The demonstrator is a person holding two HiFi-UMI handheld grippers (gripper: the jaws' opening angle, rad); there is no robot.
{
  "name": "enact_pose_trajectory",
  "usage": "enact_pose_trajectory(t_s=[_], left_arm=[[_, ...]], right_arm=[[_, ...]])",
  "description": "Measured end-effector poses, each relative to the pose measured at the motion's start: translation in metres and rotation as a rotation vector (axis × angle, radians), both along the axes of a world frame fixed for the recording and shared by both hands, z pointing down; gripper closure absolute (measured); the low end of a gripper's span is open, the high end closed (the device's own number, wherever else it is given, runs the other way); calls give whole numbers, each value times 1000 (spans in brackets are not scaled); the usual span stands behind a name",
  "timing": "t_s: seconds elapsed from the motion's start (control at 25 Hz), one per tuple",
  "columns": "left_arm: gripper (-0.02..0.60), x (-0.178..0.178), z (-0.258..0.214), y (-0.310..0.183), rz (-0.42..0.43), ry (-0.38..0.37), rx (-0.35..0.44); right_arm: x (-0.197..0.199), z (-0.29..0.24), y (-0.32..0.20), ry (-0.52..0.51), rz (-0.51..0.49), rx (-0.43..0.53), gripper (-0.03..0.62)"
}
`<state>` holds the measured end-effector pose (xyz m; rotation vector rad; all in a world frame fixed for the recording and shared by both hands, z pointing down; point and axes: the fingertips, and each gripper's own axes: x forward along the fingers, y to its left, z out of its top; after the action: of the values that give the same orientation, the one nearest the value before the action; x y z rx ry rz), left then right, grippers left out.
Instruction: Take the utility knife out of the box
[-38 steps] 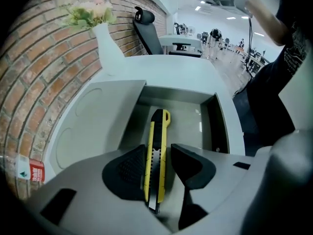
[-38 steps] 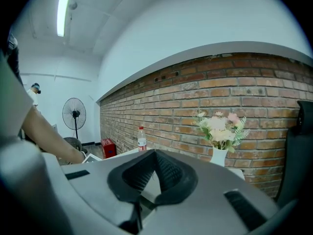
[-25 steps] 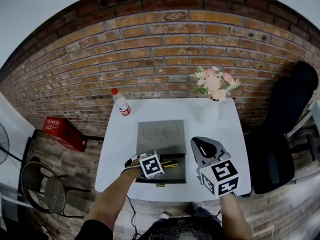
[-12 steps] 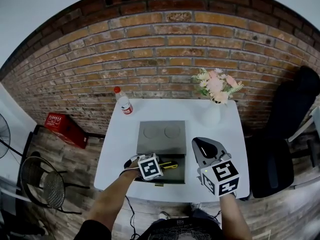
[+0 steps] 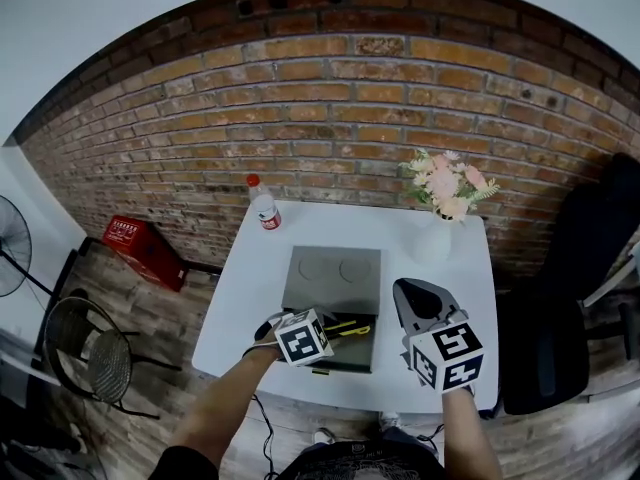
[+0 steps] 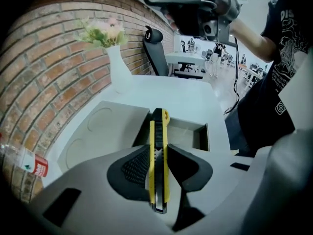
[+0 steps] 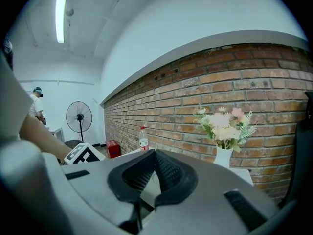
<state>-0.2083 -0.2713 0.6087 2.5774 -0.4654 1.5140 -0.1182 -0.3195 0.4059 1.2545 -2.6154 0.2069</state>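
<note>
utility knife (image 6: 159, 151) yellow-black | box (image 5: 330, 268) grey | table (image 5: 245, 298) white | wall (image 5: 300, 108) red brick | crate (image 5: 140, 250) red

The yellow-and-black utility knife (image 6: 157, 160) sits pinched lengthwise in the left gripper (image 6: 157, 150). Its far end points to 12 o'clock, over the open grey box (image 5: 333, 268).

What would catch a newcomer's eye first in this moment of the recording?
The yellow utility knife stands out, pinched between the pads of the left claw over the open grey box on the white table. Next, the vase of pink flowers at the table's far right corner, against the red brick wall. The right claw hangs shut and empty beside the box.
</note>
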Motion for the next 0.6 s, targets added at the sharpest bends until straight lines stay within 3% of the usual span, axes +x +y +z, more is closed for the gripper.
enact_pose_trajectory(t_s=[0.24, 0.6], left_arm=[[454, 1, -43, -20, -119, 115, 104], [454, -23, -117, -56, -398, 298, 306]], right_arm=[[2, -7, -6, -22, -14, 7, 576], [-7, -13, -9, -40, -59, 22, 576]])
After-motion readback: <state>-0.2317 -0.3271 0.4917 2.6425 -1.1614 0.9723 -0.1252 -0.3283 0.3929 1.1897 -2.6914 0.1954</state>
